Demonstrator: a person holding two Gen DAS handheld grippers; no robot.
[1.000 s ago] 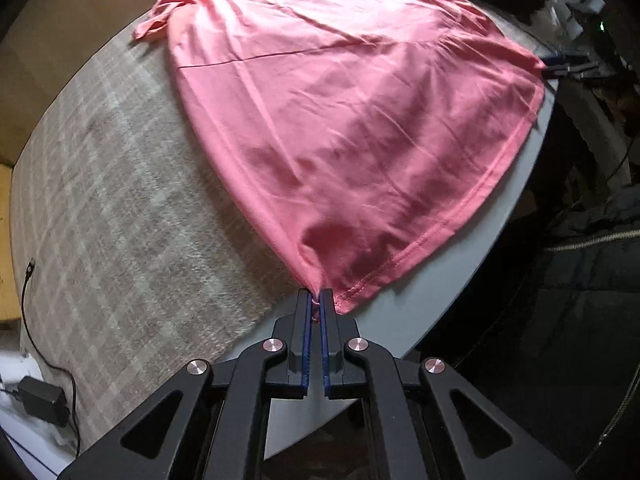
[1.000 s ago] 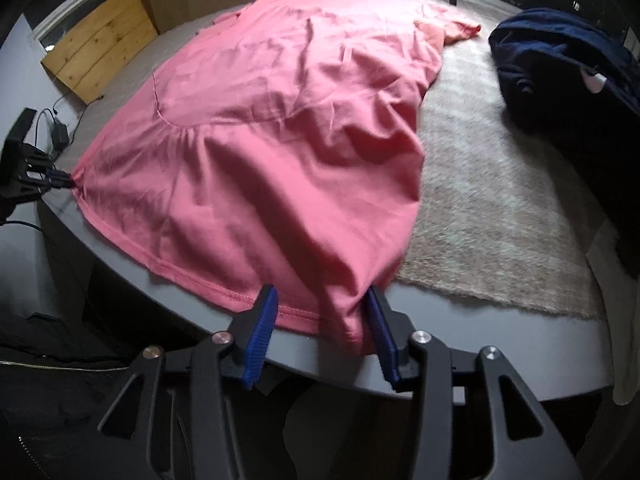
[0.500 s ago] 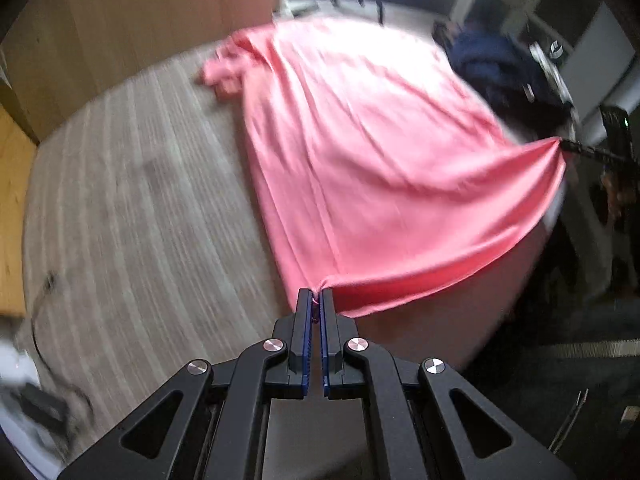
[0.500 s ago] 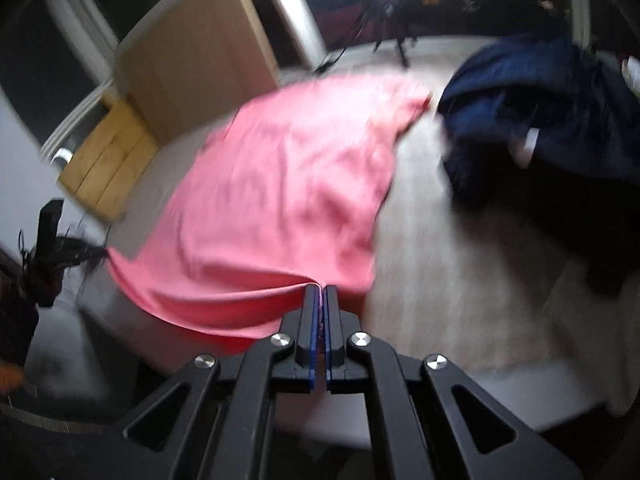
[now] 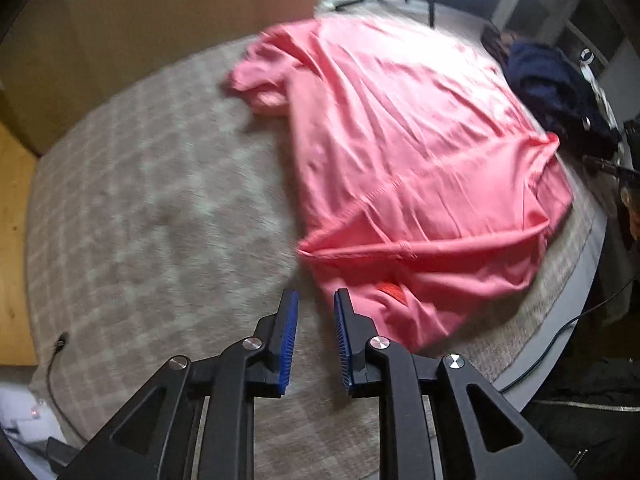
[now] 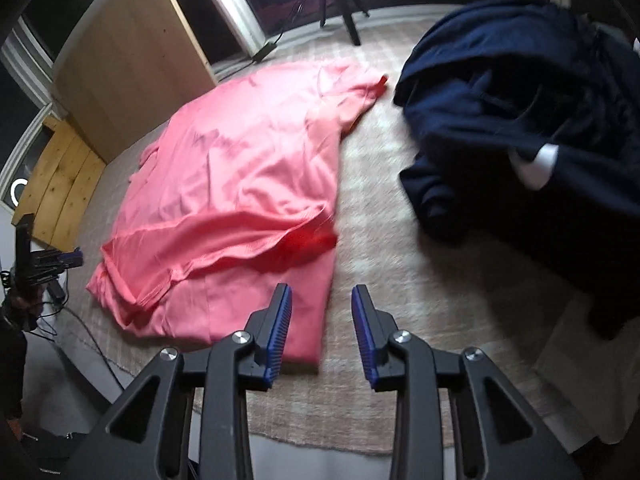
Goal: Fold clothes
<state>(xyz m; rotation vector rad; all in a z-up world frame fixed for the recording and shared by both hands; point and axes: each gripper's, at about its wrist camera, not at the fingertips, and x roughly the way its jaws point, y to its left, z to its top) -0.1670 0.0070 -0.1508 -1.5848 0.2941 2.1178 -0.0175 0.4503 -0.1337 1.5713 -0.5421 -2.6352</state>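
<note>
A pink t-shirt [image 5: 400, 152] lies on the checked grey cloth of the table, its bottom hem folded up over the body. It also shows in the right wrist view [image 6: 248, 184]. My left gripper [image 5: 314, 312] is open and empty, just off the shirt's near left corner. My right gripper [image 6: 320, 312] is open and empty, over the shirt's near right edge. The left gripper also shows far left in the right wrist view [image 6: 60, 260].
A dark navy garment pile [image 6: 520, 128] lies right of the shirt, also visible in the left wrist view [image 5: 552, 84]. A wooden cabinet [image 6: 132, 64] stands behind the table. A cable [image 5: 56, 368] runs at the table's left edge.
Both grippers held the hem corners, lifted them and carried them forward over the shirt. Both have now opened and let go; the hem lies folded on the body.
</note>
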